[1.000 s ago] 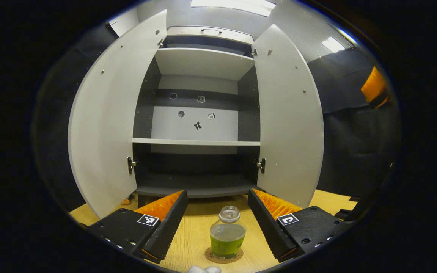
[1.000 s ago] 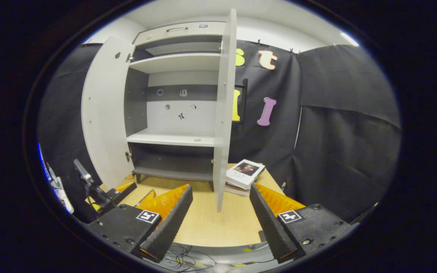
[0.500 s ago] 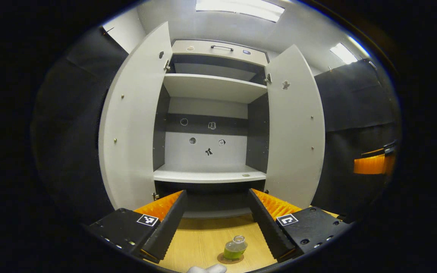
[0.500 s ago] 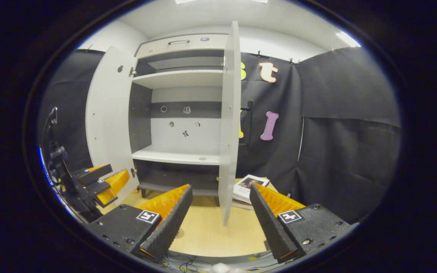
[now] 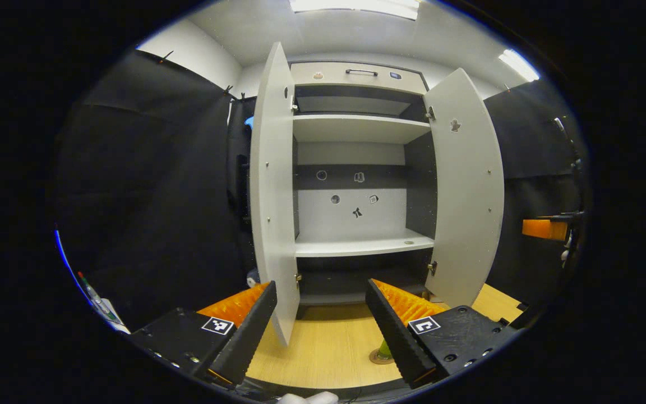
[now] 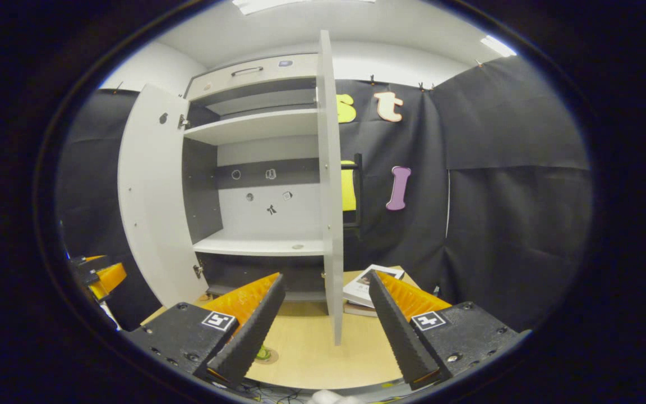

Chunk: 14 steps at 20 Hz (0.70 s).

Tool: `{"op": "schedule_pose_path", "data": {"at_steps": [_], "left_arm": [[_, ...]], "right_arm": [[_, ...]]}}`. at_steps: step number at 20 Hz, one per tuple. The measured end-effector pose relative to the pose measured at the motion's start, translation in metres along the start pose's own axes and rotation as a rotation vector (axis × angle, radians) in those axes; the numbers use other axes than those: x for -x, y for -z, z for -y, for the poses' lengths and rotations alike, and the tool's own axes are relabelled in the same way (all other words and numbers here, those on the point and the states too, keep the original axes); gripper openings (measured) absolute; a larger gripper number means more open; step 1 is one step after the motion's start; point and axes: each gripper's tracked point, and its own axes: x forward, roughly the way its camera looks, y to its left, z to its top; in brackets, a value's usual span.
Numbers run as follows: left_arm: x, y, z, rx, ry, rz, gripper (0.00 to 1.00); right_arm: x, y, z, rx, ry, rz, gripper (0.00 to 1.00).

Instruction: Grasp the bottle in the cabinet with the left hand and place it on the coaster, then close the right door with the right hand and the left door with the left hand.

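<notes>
so the left gripper (image 5: 318,328) has its fingers spread wide with nothing between them, sitting just off the free edge of the left door (image 5: 270,185). the bottle (image 5: 383,349) is already down on the coaster (image 5: 378,357) on the tabletop (image 5: 328,348), mostly hidden behind a finger. moving right, the right door (image 6: 328,185) stands edge-on between the right gripper's (image 6: 326,328) wide open, empty fingers. the doors look like stiff, light board on hinges, so i'd guess no pinching is needed: just push flat on the outer face near the free edge, away from the hinges, and go easy so it doesn't slam.
</notes>
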Motion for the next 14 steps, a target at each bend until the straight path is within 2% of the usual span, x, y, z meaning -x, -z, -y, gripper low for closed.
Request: {"op": "schedule_pose_path", "data": {"at_steps": [3,5,10,14], "left_arm": [[0.006,-0.004,-0.002,0.014,-0.028,0.003,0.97],[0.009,-0.007,0.000,0.021,-0.039,0.009,0.94],[0.009,-0.012,0.009,0.036,-0.088,0.001,0.97],[0.006,-0.016,0.020,0.048,-0.130,-0.009,0.97]], "right_arm": [[-0.011,-0.014,0.017,0.018,0.001,0.014,0.99],[-0.022,-0.031,0.041,0.024,0.026,0.034,0.99],[-0.057,-0.081,0.099,0.027,0.070,0.087,0.99],[-0.095,-0.104,0.117,0.051,0.031,0.091,0.99]]}}
